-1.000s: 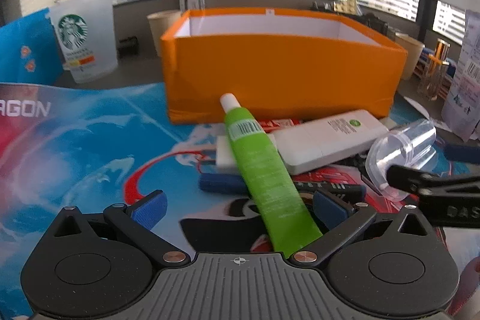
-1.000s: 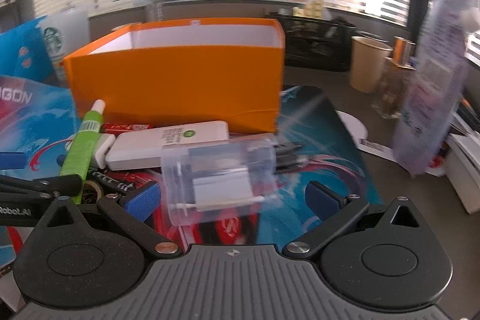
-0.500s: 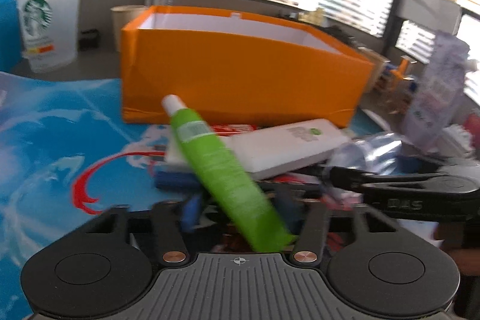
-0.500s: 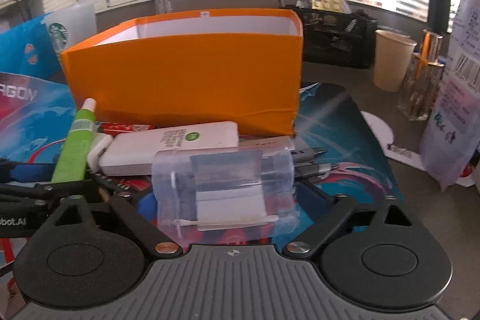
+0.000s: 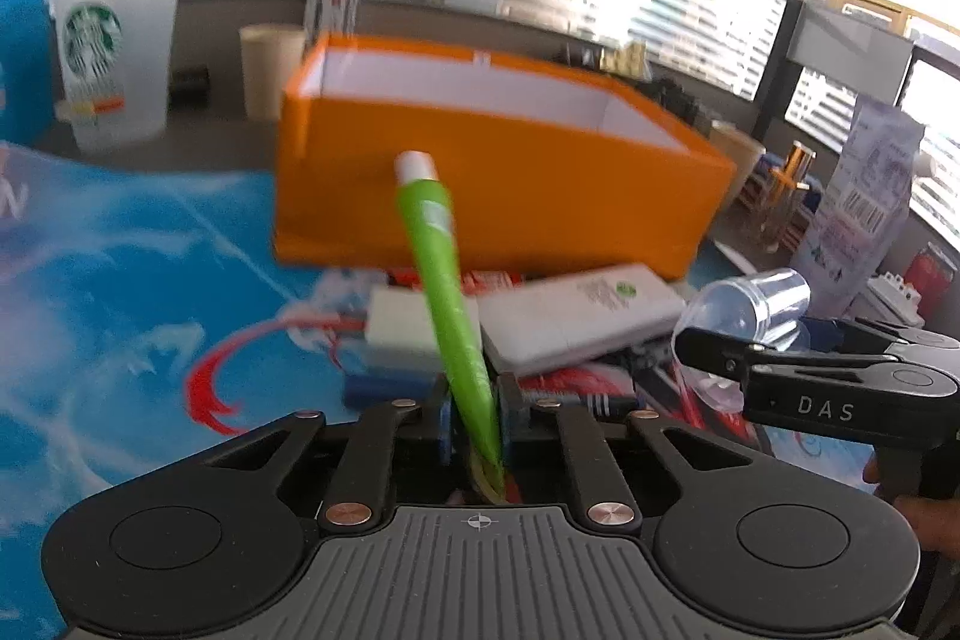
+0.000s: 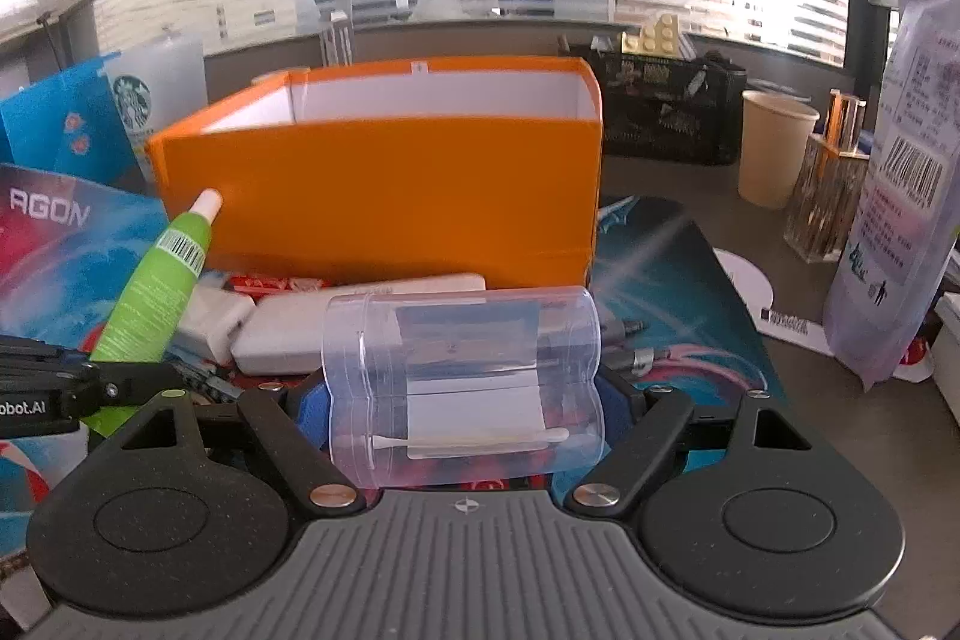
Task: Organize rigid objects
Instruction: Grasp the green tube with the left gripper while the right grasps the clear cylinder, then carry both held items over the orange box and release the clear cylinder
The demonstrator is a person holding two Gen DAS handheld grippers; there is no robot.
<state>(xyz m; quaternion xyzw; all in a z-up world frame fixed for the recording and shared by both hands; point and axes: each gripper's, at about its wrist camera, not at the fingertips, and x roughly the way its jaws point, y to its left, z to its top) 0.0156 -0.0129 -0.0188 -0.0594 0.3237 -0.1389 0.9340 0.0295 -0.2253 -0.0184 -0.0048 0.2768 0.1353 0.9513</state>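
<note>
Left gripper (image 5: 474, 421): both blue-padded fingers are closed against the crimped lower end of a bright green plastic tube with a white cap (image 5: 441, 274). The tube is lifted off the pile and tilts up and away, its cap overlapping the near wall of the orange box in the left wrist view. In the right wrist view the same tube (image 6: 157, 286) appears at the near left, cap pointing toward the box's near left corner.

Right gripper (image 6: 465, 403): the fingers are clamped on the two ends of a clear plastic cylindrical container (image 6: 462, 385), held crosswise. A white paper label and one cotton swab are visible inside it. In the left wrist view this container (image 5: 750, 307) sits at the right, in front of the black gripper body.

Just beyond both grippers, a pile of items lies on a blue printed desk mat (image 5: 132, 280): a white rectangular power bank with a green logo (image 5: 576, 322), a small white block-shaped adapter (image 5: 402, 328) and a flat red packet (image 6: 276, 284) at the box's foot.

Farther back stands an open orange cardboard box with a white interior (image 6: 390, 196); its interior floor is not visible. Far left of it is a frosted Starbucks cup (image 5: 111, 64); far right, a beige paper cup (image 6: 774, 148).
</note>
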